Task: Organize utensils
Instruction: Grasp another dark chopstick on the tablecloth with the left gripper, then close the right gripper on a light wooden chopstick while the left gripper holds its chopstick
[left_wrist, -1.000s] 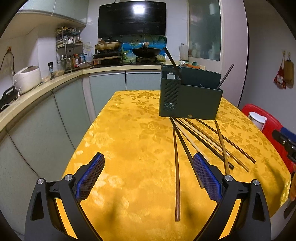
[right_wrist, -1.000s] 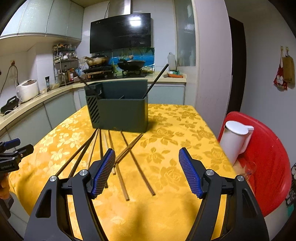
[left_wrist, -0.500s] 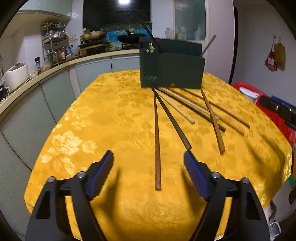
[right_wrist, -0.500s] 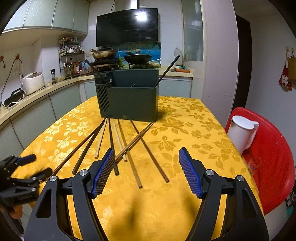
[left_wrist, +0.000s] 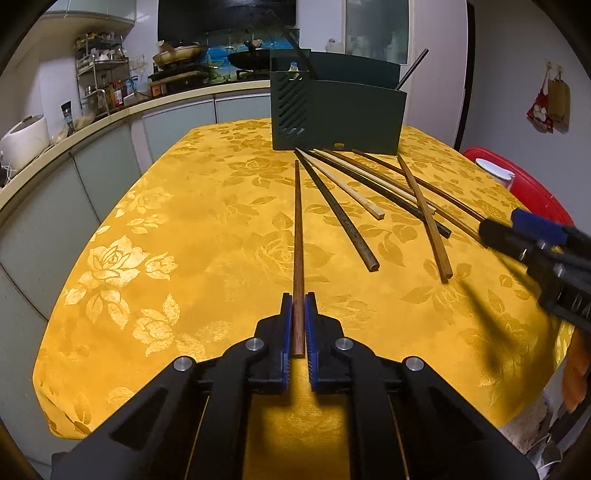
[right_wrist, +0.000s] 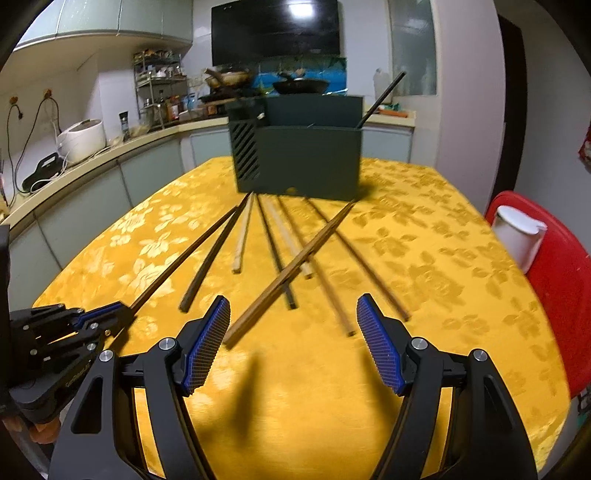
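Note:
Several wooden chopsticks lie fanned out on the yellow floral tablecloth (left_wrist: 207, 229) in front of a dark green utensil holder (left_wrist: 336, 110), which holds two dark sticks. My left gripper (left_wrist: 298, 314) is shut on the near end of the leftmost reddish-brown chopstick (left_wrist: 297, 229), which still lies along the cloth. From the right wrist view the same grip shows at the lower left, left gripper (right_wrist: 122, 312) on that chopstick (right_wrist: 184, 258). My right gripper (right_wrist: 293, 332) is open, low over the cloth, with the near end of a light brown chopstick (right_wrist: 291, 269) just ahead of its fingers.
The green holder (right_wrist: 299, 155) stands at the table's far middle. A red chair (right_wrist: 554, 266) with a white lidded cup (right_wrist: 517, 236) is at the table's right. Kitchen counter with a rice cooker (right_wrist: 83, 140) runs along the left; stove with pans behind.
My left gripper came down and closed from wide open onto the leftmost chopstick's near end. My right gripper moved lower and closer to the chopsticks, staying open.

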